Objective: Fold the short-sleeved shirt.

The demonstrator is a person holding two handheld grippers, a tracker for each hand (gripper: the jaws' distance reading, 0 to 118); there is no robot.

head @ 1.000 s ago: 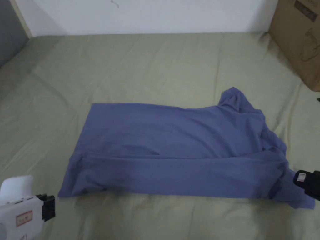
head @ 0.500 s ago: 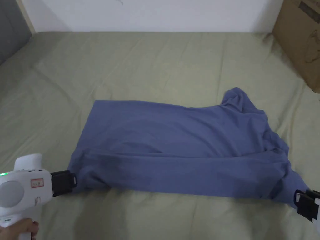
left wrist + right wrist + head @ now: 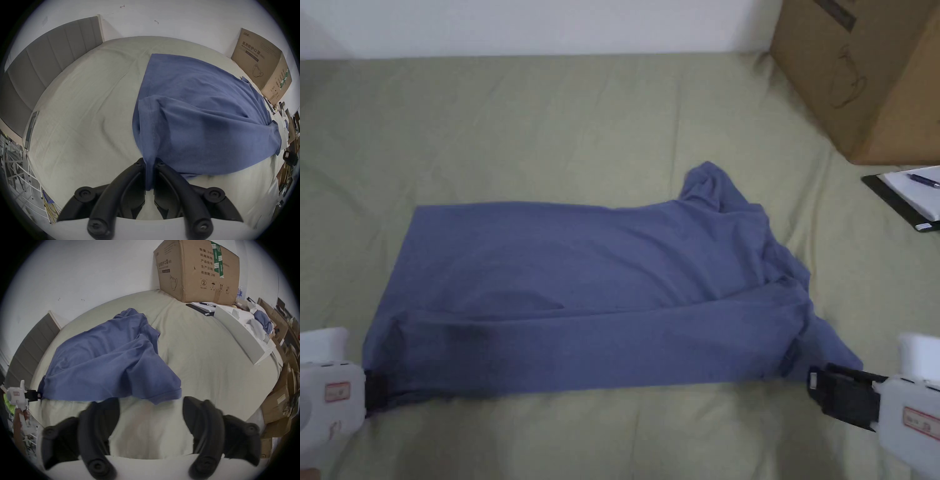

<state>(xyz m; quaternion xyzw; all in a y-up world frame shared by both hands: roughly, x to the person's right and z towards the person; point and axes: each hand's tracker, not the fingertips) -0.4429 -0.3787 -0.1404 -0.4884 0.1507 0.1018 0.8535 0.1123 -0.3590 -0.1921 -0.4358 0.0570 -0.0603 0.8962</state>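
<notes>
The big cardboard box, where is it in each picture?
Head view: the cardboard box stands at the top right, on the bed's far corner.
Left gripper view: the box is at the upper right, past the blue shirt.
Right gripper view: the box is at the top, right of the middle.
Shared landmark: the blue shirt.

In the head view the left gripper is cut off by the left edge of the frame, and its jaws are buried in the hem corner of the blue shirt. The right gripper runs off the lower right corner, its body half lost. The cardboard box is clipped by the top and right edges. At the right edge a notepad is cropped; the small dark thing on it is perhaps a pen.
</notes>
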